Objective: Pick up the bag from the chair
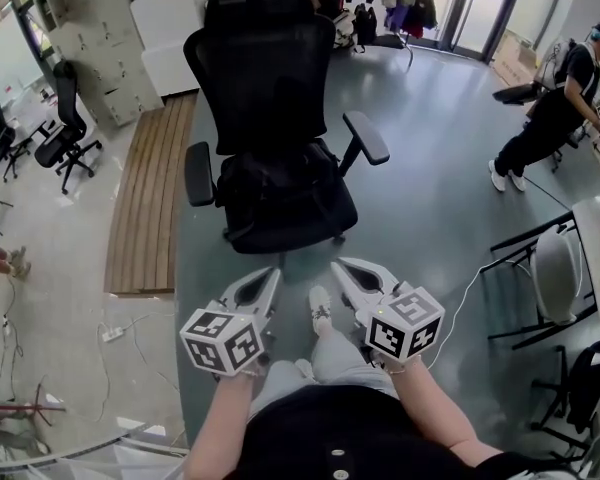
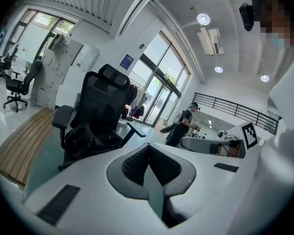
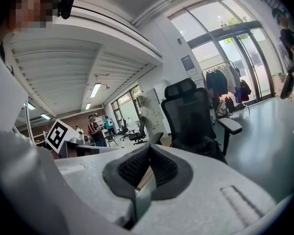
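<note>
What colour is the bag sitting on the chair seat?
The bag is black, like the chair; the head view shows it best.

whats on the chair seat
A black bag sits on the chair seat, between the armrests and against the backrest. It covers most of the seat, so anything under or behind it can't be seen.

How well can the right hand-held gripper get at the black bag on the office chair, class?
Probably yes: nothing stands between the right hand-held gripper and the black bag on the office chair, whose seat front is open. Its shut jaws must open first.
</note>
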